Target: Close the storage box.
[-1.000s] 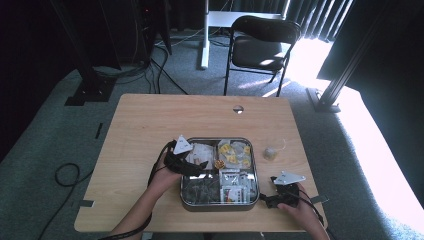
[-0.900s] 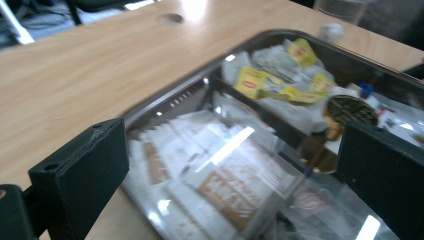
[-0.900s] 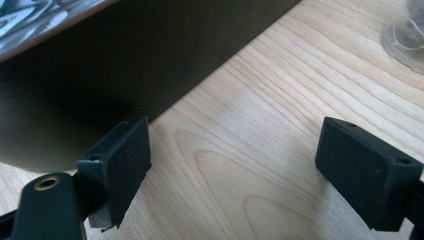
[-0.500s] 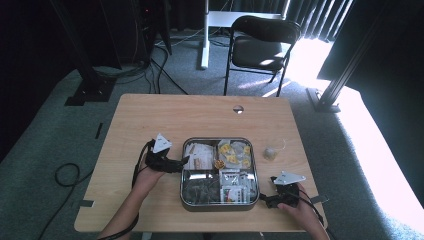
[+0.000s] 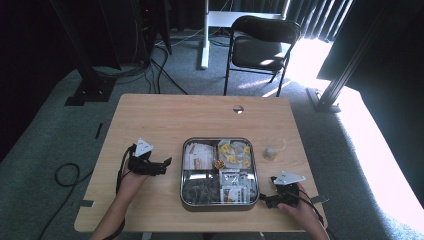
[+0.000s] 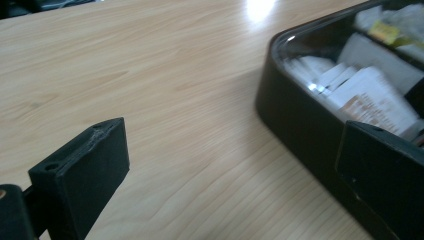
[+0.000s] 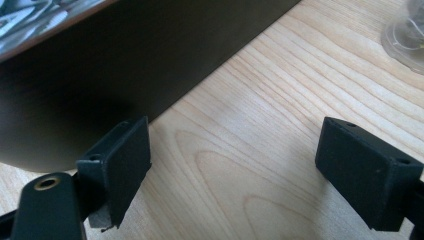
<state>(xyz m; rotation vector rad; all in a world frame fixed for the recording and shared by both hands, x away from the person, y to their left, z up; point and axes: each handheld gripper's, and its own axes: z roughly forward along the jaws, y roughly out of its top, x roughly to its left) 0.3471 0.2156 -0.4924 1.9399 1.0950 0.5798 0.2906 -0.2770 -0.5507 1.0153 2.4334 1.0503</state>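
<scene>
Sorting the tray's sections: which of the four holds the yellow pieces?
The far-right compartment of the tray, on the side toward the chair; the other three hold white packets or dark items.

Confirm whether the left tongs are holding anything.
No: the left tongs stand open over bare table, beside the tray.

Both grippers' jaws wide apart
</scene>
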